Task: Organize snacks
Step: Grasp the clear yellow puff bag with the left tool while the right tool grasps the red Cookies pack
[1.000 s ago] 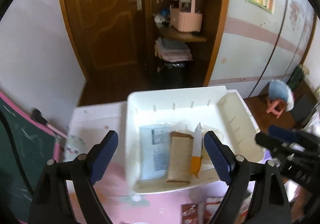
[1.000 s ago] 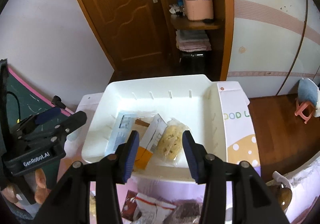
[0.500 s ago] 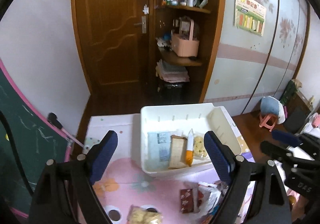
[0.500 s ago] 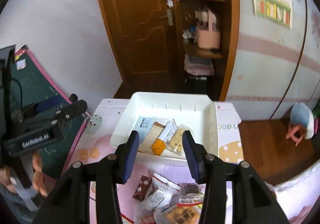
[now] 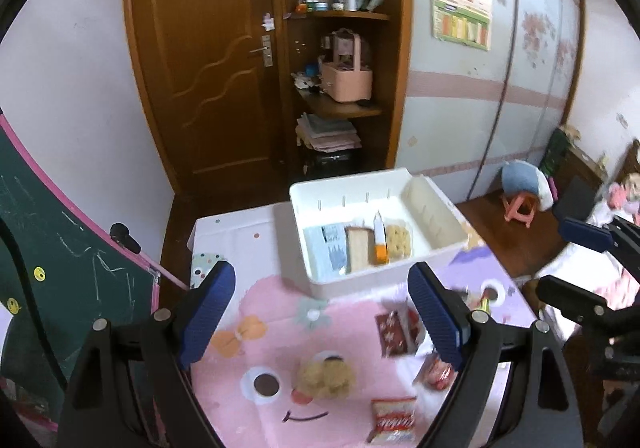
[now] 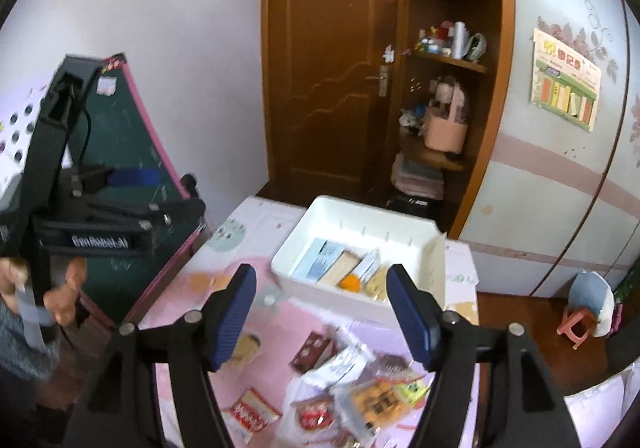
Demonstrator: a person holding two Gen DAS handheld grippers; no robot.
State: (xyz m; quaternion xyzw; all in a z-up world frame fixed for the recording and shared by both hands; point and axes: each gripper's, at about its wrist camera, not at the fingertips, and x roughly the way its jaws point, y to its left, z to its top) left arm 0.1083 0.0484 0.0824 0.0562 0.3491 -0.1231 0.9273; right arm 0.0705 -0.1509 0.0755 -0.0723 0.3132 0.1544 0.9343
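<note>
A white bin (image 5: 436,212) (image 6: 434,268) stands at the far end of the pink table (image 5: 276,312) (image 6: 280,324). In it lie a blue packet (image 5: 326,248), a brown packet (image 5: 357,250), a white-and-orange packet (image 5: 380,244) and a biscuit bag (image 5: 398,242). Loose snack packets (image 6: 352,388) sit on the near table. My left gripper (image 5: 322,316) hangs open and empty above the table, short of the bin. My right gripper (image 6: 322,316) is empty too, its jaws opening, above the loose packets.
A green chalkboard (image 5: 48,272) (image 6: 120,152) leans left of the table. Behind the bin are a wooden door (image 5: 208,68) and a shelf unit with a pink basket (image 5: 348,80). A small stool (image 5: 520,204) stands on the floor at right.
Both grippers have pulled back and up from the bin, so the table and loose snacks came into view. The right gripper's jaws have spread wider.
</note>
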